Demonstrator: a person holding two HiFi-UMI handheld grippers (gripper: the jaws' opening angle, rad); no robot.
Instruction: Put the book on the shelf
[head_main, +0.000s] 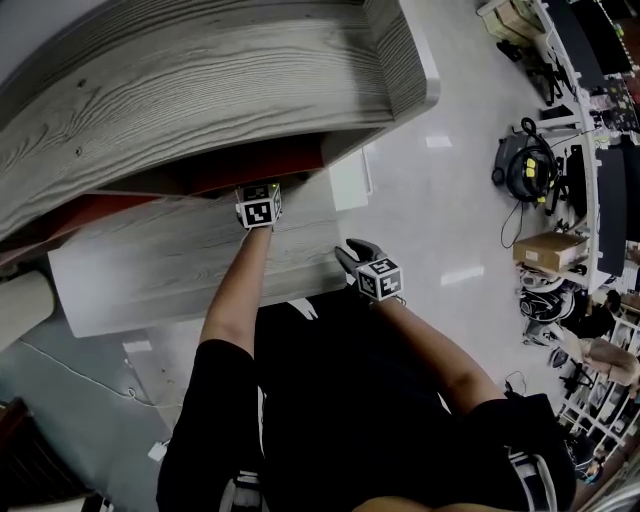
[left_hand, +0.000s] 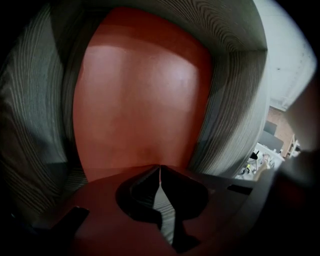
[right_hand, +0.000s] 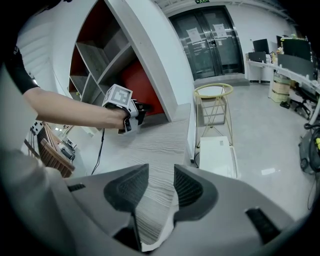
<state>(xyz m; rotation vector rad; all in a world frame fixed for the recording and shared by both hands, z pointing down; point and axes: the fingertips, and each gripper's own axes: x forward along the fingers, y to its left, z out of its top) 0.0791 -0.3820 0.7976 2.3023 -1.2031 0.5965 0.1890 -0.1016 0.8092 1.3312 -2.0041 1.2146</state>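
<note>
The left claw (left_hand: 160, 172), jaws together and empty, points into the red-backed compartment (left_hand: 140, 90) of the grey wood-grain shelf (head_main: 200, 90), while the right claw (right_hand: 160, 175) hangs parted and empty over the pale wood-grain tabletop (head_main: 160, 260); the book cannot be made out.

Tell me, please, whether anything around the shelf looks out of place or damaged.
Nothing stands out. The shelf and its red back panel look intact; the left gripper is shut and empty, the right gripper open over the ledge.

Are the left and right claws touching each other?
Apart. The right gripper view shows the left claw far across the grey wood-grain board from the right claw.
</note>
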